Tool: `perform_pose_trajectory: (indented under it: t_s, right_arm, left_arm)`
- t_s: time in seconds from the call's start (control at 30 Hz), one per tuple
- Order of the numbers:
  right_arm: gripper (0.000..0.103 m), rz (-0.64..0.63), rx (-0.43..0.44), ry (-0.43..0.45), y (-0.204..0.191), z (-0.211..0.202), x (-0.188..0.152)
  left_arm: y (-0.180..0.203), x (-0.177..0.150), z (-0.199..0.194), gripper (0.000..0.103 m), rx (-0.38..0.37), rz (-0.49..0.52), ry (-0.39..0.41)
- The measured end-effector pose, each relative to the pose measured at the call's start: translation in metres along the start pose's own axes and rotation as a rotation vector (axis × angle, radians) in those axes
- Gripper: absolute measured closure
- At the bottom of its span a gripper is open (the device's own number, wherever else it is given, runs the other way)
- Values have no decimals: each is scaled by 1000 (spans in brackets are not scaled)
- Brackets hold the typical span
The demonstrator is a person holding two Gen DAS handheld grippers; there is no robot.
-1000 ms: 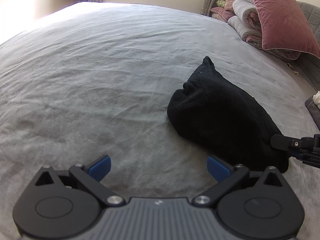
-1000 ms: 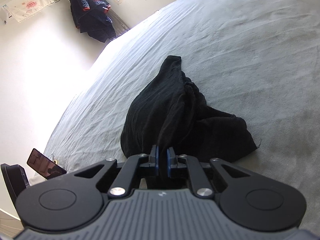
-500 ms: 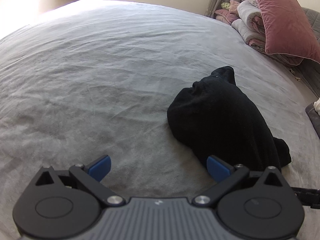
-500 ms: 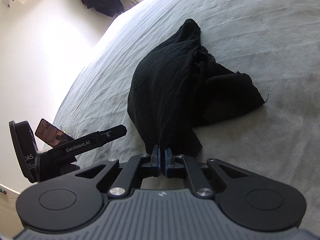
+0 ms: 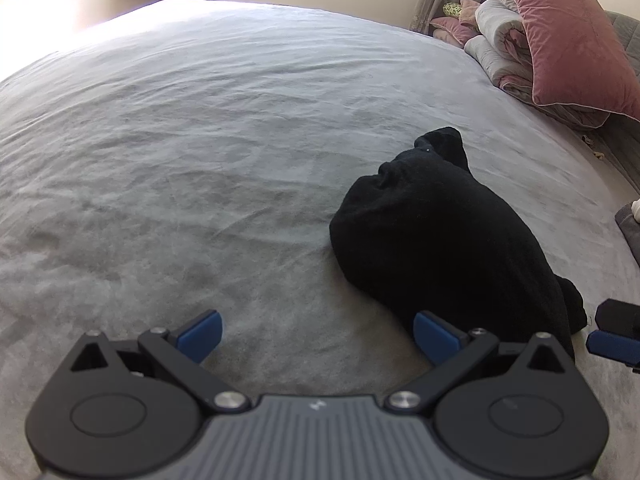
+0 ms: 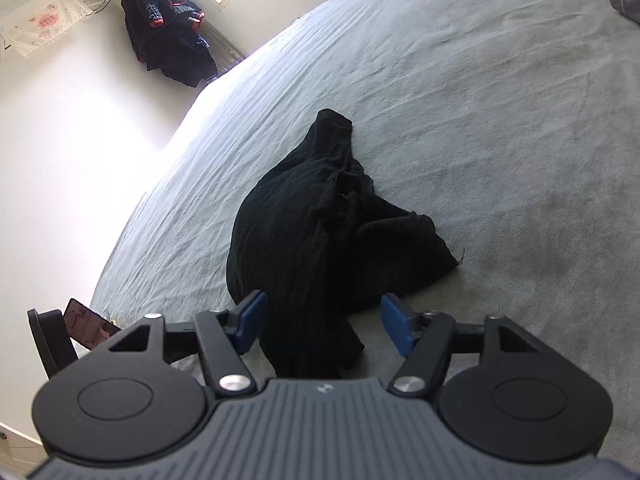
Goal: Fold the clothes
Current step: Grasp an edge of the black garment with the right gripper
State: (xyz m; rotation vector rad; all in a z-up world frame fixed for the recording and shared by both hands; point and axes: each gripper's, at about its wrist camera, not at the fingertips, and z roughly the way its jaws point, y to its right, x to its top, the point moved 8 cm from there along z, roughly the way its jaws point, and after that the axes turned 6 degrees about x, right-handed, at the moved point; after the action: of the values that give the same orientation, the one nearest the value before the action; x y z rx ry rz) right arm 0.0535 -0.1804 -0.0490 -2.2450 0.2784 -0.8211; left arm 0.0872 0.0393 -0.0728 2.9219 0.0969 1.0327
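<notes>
From the left wrist view, a black garment (image 5: 440,236) of soft, matte knit lies in a rumpled, rounded heap on the bed (image 5: 200,140), tapering to a narrow point at its far end and spreading wider at the near end. The bed is covered with a grey, velvety sheet marked by fine creases and darker brushed patches. At the far right, a dusty-pink velvet pillow (image 5: 568,36) leans on a stack of folded quilts (image 5: 500,52), with a pale curtain and cream wall behind. The left tool (image 5: 316,334) hovers low over the sheet with its blue-padded fingers spread wide and nothing between them; its right finger sits just beside the near edge of the garment. The tip of the right tool (image 5: 614,330) shows at the right edge, close to the garment's near corner. From the right wrist view, the same garment (image 6: 320,232) shows deep folds and a loose flap spreading to the right, its near hem lying on the bed (image 6: 500,120) between the fingers. The right tool (image 6: 322,322) is spread wide, its blue pads either side of that hem without pinching it. Beyond the bed's far edge, dark clothing (image 6: 168,40) with red trim hangs against the wall below a bright window, and a white cloth with red print (image 6: 44,20) hangs at upper left. A phone (image 6: 86,326) on a black stand sits at lower left.
</notes>
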Motion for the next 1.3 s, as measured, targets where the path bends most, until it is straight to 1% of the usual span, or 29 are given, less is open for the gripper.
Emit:
perform_pose_trajectory:
  t_s: [0.1,0.17,0.2,0.27,0.33,0.4,0.5,0.63,0.7,0.77,0.8,0.87,0.93,1.0,1.07,1.1,1.17,1.3]
  right_arm:
    - [31,40,1,27,0,7,6]
    - [31,67,-5,39,0,11,10]
    - [31,80,-21,35,1,11,10]
    - [31,92,-45,42,1,10,13]
    - [31,82,-49,61,-5,7,17]
    - [31,60,-48,81,-12,8,19]
    - [31,49,-46,96,-12,19,19]
    - [31,111,-23,103,-3,35,18]
    - [33,129,-22,99,-7,43,23]
    - [39,97,-12,119,-15,46,28]
    - [44,80,-7,129,-19,48,31]
    - [57,48,2,143,-23,50,34]
    - [77,47,28,124,-25,54,32]
    - [88,48,75,99,-30,56,29]
    - [91,46,123,77,-36,57,24]
    - [94,43,149,65,-41,57,22]
    - [95,23,207,38,-55,54,16]
    - [96,-84,296,-28,-89,53,-2]
  left_arm:
    - [-3,1,3,1,3,5,-19]
    - [-5,5,0,1,-10,-3,-11]
    - [-8,6,-2,1,-11,-9,-8]
    - [-12,8,-3,1,-15,-28,-9]
    - [-15,8,-3,1,-23,-41,-20]
    - [-17,6,-1,1,-21,-40,-28]
    - [-22,3,1,1,-17,-35,-40]
    - [-30,0,-2,1,-34,-45,-40]
    - [-32,0,-3,1,-42,-45,-36]
    - [-34,2,-4,1,-47,-50,-31]
    - [-36,3,-5,1,-48,-56,-27]
    - [-39,7,-5,1,-49,-71,-19]
    - [-42,10,-5,1,-52,-86,-13]
    - [-48,13,-5,1,-50,-101,-10]
    - [-54,15,-5,1,-47,-114,-4]
    - [-57,16,-5,1,-43,-121,-1]
    - [-64,17,-6,1,-36,-134,5]
    - [-79,18,-12,1,-24,-191,32]
